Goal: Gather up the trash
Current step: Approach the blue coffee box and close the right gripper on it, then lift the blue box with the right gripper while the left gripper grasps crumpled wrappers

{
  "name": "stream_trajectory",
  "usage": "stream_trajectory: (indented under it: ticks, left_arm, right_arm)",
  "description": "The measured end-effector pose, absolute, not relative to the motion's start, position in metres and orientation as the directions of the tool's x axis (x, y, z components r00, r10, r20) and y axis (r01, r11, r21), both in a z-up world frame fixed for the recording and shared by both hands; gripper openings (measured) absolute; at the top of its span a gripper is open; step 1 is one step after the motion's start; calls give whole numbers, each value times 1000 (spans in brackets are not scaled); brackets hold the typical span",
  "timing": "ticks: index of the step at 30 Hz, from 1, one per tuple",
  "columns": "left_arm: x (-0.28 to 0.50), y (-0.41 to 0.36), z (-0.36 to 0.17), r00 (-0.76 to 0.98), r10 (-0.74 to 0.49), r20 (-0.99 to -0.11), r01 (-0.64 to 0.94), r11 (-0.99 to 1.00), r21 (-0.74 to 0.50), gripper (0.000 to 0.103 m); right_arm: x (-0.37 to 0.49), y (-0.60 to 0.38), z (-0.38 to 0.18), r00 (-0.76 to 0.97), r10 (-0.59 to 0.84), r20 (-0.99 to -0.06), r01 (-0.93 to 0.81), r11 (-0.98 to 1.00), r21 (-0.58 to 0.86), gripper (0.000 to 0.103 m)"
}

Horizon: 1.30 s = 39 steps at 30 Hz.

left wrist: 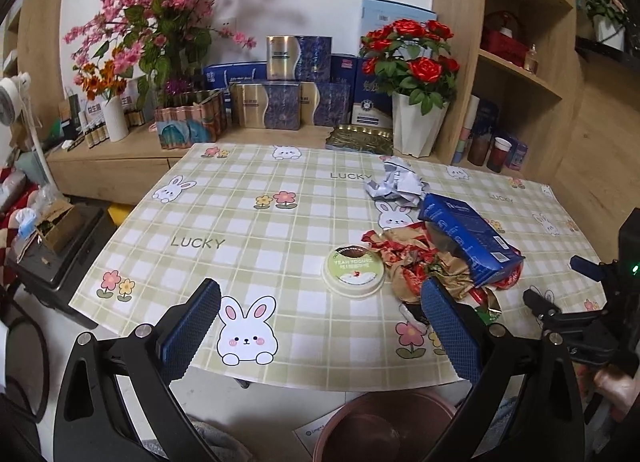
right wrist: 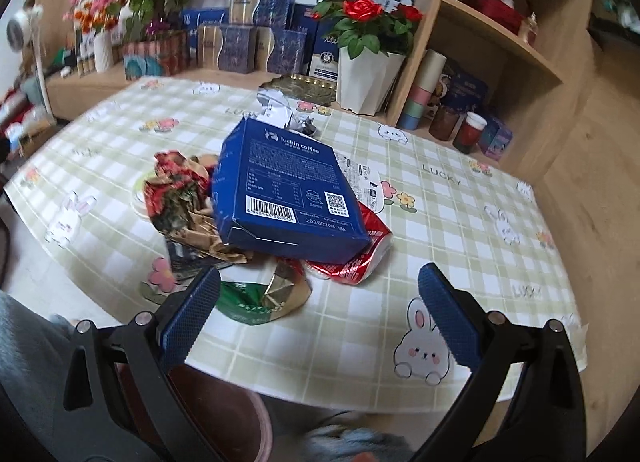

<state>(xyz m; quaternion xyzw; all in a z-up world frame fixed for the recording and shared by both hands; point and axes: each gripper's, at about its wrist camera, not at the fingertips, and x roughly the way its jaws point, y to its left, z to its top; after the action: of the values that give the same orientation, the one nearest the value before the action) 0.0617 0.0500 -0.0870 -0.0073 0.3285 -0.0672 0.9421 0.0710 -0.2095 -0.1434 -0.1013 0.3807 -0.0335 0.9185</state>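
Step in hand, as I judge it: approach, before the first pick. Nothing is held. Left tool (left wrist: 320, 326) spread wide, empty, hovering over the near edge of the table (left wrist: 248, 222). Right tool (right wrist: 320, 314) likewise spread and empty, facing the trash pile.

Landmark: the blue coffee box (right wrist: 288, 186). It lies tilted on top of the pile. Crumpled red-and-gold wrappers (right wrist: 180, 198) are touching it on its left and partly under it. A red packet (right wrist: 360, 258) is pinned under its near right corner. A green-and-gold wrapper (right wrist: 260, 302) lies just in front of it, nearest the right tool. Crumpled white paper (right wrist: 276, 106) sits behind it.

Next move, my estimate: ease the right tool forward and down onto the green-and-gold wrapper or the box edge, then close; the box is broad, so an edge grip seems needed.

View differences: the left wrist view alone shows a round yogurt lid (left wrist: 354, 270) left of the box, clear of the wrappers, and a brown bin (left wrist: 380, 426) on the floor below the table edge, the likely drop point. The right wrist view alone shows the box's printed face and the packet under it.
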Motion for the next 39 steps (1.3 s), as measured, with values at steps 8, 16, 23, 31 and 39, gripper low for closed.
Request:
stream_trajectory:
  ticks: [8, 16, 23, 31, 39]
  left_arm:
    - [75, 58, -95, 772, -119, -625, 92, 993, -76, 98]
    - [82, 56, -101, 767, -125, -630, 100, 992, -74, 98]
    - [89, 58, -104, 769, -117, -628, 93, 993, -71, 98]
    - [93, 60, -110, 763, -120, -635, 95, 993, -73, 98]
    - [95, 52, -112, 753, -149, -642, 122, 989, -86, 98]
  right_arm:
    - [101, -181, -165, 715, -207, -668, -76, 927, -368, 97]
    - [142, -165, -148, 719, -151, -679, -66, 957, -282, 97]
    - [194, -153, -170, 632, -228, -741, -66, 937, -344, 96]
    - [213, -164, -177, 566, -211, -797, -61, 954, -295, 64]
    - [190, -224, -125, 635, -59, -770, 2, 997, -75, 32]
